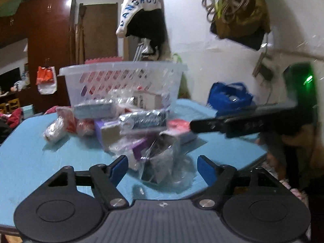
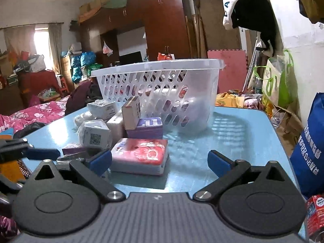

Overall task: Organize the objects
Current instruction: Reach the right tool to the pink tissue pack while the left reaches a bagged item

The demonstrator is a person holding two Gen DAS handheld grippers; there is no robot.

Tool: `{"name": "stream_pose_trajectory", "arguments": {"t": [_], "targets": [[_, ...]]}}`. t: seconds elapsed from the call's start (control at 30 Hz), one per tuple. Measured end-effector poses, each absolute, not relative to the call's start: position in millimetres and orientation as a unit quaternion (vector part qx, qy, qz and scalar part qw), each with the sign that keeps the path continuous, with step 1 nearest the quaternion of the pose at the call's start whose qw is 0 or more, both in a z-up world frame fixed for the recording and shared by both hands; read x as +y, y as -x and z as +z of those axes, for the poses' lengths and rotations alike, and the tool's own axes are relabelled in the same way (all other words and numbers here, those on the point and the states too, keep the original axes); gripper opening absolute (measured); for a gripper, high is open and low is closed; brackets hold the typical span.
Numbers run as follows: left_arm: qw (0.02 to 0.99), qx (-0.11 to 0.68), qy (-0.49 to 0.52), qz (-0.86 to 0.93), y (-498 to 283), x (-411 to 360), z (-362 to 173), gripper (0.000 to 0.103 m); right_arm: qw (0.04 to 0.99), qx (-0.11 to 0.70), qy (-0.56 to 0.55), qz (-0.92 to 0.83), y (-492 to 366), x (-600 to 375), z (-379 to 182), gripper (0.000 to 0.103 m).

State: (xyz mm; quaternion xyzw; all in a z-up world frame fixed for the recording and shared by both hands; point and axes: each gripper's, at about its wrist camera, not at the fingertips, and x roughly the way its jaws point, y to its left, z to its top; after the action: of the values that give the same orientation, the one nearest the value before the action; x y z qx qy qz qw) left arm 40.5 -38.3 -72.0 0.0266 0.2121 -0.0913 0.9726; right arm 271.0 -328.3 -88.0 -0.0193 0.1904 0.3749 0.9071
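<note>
Packets (image 2: 129, 127) lie heaped at centre frame on the blue table (image 2: 232, 133), just before the white basket (image 2: 162, 85) at upper centre. Both the left gripper (image 1: 162, 166) and right gripper (image 2: 160, 161) have jaws spread, holding nothing. Seemingly a pick is starting: the red pack (image 2: 140, 156), nearest the right gripper, likely needs straddling, then lifting into the basket.

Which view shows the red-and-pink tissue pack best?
The right wrist view: the red-and-pink tissue pack lies sharp and unobstructed on the blue table, just ahead of the open right hand-held gripper. In the blurred left wrist view, only a red patch behind the pile may be it; I cannot tell.
</note>
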Motion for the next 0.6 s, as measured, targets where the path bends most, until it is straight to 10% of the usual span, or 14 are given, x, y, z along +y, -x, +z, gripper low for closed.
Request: {"name": "stream_pose_trajectory", "arguments": {"t": [0.13,0.27,0.6], "targets": [[0.972,0.226,-0.011,-0.071,-52.7,-37.2,-82.0,0.071,0.906,0.191,0.016,0.377,-265.5,-332.3,-94.8,0.103],[0.975,0.21,0.004,-0.067,-48.4,-28.7,-81.4,0.041,0.905,0.195,0.01,0.379,-267.7,-330.0,-97.1,0.103],[0.98,0.192,-0.003,-0.059,-27.3,-6.2,-81.6,0.041,0.896,0.209,0.036,0.391,-263.1,-295.2,-100.6,0.103]]}}
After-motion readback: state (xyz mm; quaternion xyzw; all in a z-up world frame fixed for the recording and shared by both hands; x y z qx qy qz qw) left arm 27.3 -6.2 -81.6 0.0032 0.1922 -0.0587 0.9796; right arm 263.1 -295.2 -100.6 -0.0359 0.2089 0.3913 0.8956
